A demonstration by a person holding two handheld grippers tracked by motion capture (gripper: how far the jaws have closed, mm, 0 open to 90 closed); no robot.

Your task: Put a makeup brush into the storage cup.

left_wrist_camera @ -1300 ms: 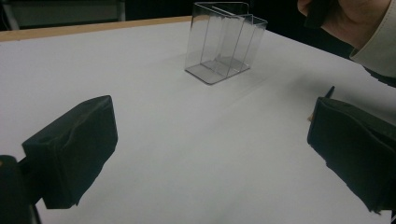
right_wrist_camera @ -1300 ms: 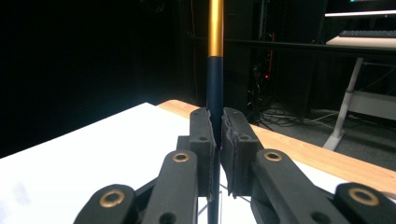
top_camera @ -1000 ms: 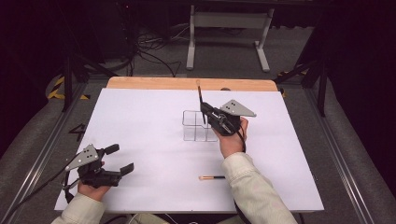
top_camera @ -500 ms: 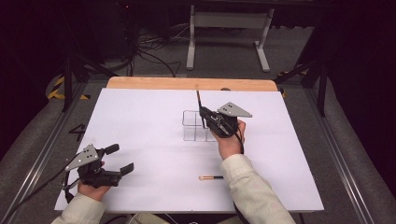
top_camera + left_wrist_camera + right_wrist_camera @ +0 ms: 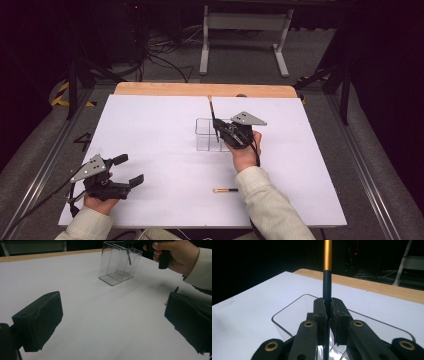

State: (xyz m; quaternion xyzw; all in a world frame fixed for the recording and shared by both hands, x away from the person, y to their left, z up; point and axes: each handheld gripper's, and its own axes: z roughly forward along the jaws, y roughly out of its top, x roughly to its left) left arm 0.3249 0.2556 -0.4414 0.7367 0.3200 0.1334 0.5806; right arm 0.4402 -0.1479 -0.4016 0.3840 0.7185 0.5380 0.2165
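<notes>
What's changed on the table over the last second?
Nothing visibly moved. The right gripper stays shut on the brush, upright over the clear organizer. The left gripper stays open near the table's front edge, and the second brush stays flat.

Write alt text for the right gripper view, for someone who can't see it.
The right gripper has its two black jaws shut on a thin upright black stick with a gold band, held above a clear plastic divided box on a white table with a wooden far edge.
</notes>
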